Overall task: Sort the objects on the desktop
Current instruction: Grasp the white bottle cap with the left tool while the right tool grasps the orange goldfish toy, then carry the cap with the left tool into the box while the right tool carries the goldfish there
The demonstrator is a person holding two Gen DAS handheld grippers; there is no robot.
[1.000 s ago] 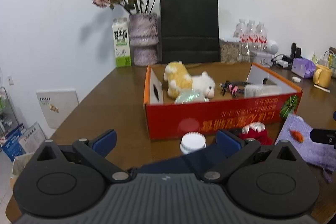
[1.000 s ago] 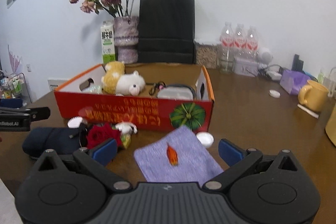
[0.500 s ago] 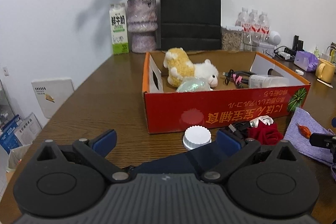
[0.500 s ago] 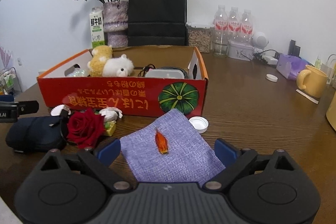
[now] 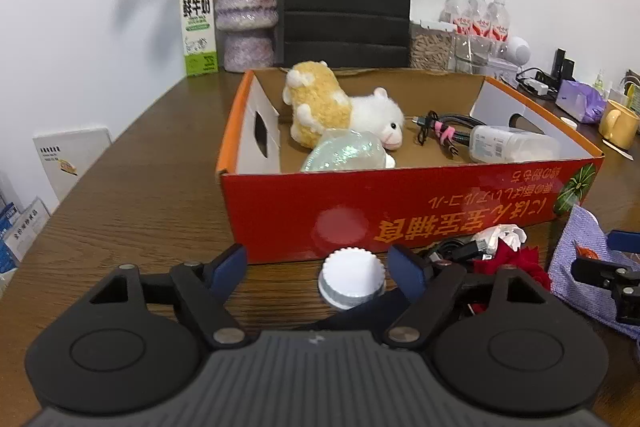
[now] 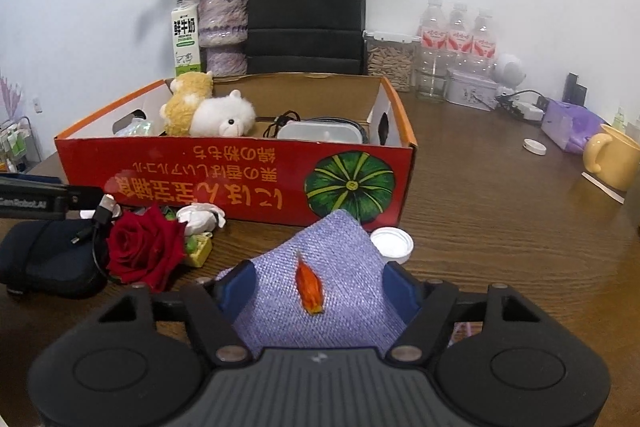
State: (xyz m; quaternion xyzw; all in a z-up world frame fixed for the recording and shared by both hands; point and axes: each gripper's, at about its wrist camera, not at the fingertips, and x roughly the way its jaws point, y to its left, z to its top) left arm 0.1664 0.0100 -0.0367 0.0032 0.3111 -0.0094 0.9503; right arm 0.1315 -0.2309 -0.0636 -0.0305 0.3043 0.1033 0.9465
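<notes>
— How far along is the sorting, would you say?

— Partway, by my guess. The red box (image 5: 400, 223) on the bench (image 5: 132, 195) already holds a plush sheep (image 5: 344, 111), a shiny greenish bundle (image 5: 346, 157), a coiled cable (image 5: 440, 131) and a clear plastic container (image 5: 512, 145). Plenty is left outside it, though.

— Such as?

— In front of the box: a white cap (image 5: 352, 277), a dark pouch (image 6: 44, 255) with a cable end on it, a red rose (image 6: 144, 247), a small white flower (image 6: 200, 219), another white lid (image 6: 392, 243) and a purple cloth (image 6: 332, 247) with a small orange thing (image 6: 309, 285) lying on it.

— And the tools?

— The left tool (image 5: 320, 267) hangs low over the near end of the dark pouch, just behind the white cap, its jaws closing but gripping nothing that I can see. The right tool (image 6: 318, 287) has its jaws closing either side of the purple cloth; the pads aren't visibly pinching it yet.

— So two pickups coming?

— Looks likely: pouch and cloth, then the loose bits.
</notes>
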